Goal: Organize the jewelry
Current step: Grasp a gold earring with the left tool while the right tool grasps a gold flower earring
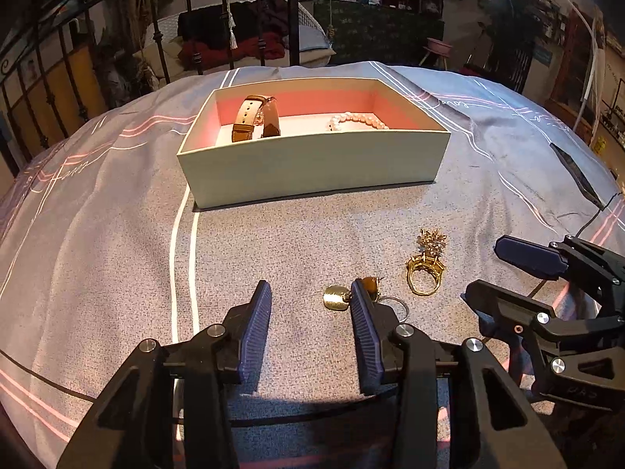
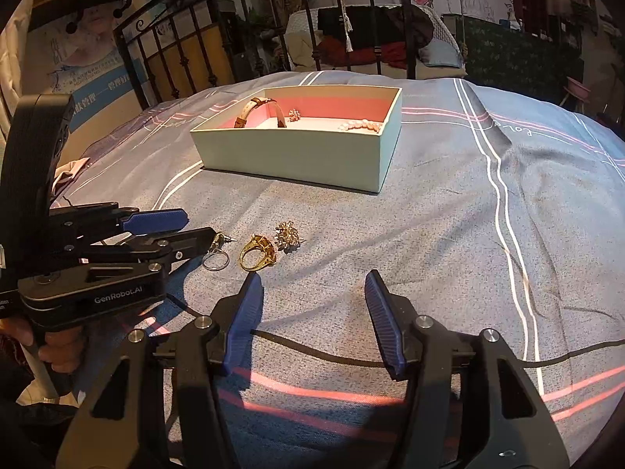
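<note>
An open box (image 1: 312, 164) with a pink inside stands on the grey bedspread and holds a tan watch strap (image 1: 254, 117), a pearl bracelet (image 1: 357, 121) and a small sparkly piece (image 2: 294, 114). In front of it lie a gold ring (image 1: 424, 273), a flower-shaped brooch (image 1: 431, 240) and a gold earring (image 1: 336, 297) with a thin hoop (image 2: 215, 261). My left gripper (image 1: 310, 289) is low over the bed. Its jaws stand apart, with the earring just inside its right finger and not pinched. My right gripper (image 2: 313, 277) is open over bare cloth, to the right of the ring.
A black metal bed rail (image 2: 187, 51) runs behind the box. A dark flat object with a cable (image 1: 578, 174) lies at the bed's right edge. A person's hand (image 2: 58, 351) holds the left gripper's handle. The bedspread (image 2: 449, 215) spreads wide right of the jewelry.
</note>
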Tool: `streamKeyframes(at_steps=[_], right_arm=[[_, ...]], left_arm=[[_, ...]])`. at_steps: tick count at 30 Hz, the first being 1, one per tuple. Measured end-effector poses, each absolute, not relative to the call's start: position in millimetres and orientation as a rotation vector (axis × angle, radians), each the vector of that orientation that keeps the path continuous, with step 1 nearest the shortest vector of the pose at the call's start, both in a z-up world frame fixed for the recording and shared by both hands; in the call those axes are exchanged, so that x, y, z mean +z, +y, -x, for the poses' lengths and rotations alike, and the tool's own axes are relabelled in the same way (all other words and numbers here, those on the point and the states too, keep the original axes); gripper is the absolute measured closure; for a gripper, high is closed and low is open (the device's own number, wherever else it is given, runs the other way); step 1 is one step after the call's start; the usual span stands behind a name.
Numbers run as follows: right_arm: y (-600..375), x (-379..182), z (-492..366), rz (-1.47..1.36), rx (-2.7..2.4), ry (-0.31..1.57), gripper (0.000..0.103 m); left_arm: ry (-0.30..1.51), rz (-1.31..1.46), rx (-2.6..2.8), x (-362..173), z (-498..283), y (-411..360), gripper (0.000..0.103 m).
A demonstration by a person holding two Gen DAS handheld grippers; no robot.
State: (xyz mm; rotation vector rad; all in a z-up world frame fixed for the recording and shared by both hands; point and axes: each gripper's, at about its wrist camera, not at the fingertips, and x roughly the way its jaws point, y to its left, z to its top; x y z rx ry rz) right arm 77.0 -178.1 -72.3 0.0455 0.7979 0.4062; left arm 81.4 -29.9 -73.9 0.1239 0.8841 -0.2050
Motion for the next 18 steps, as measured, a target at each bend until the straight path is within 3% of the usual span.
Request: streamKeyframes(at_steps=[2, 5, 7, 12, 18], right_arm=[[-178, -72, -77, -0.045, 0.406, 0.798, 0.047], [-176, -72, -78, -0.037, 0.405, 0.8, 0.047], [-176, -71, -80, -0.033, 0.409, 0.804, 0.047], [-174, -71, -98, -0.005, 0.393, 0.842, 0.063], [-155, -71, -111, 0.069, 0.42, 0.873, 0.063]], left_arm=[[0.877, -0.13, -0.219, -74, -80, -31, 0.081], [0.861, -0.127, -0.222, -75, -77, -29, 0.089], [0.853, -0.092, -0.235, -75, -76, -23, 0.09], [0.849, 0.005, -0.265, -76, -78, -11, 0.09], [0.84, 0.016, -0.265, -78, -76, -11, 0.09]])
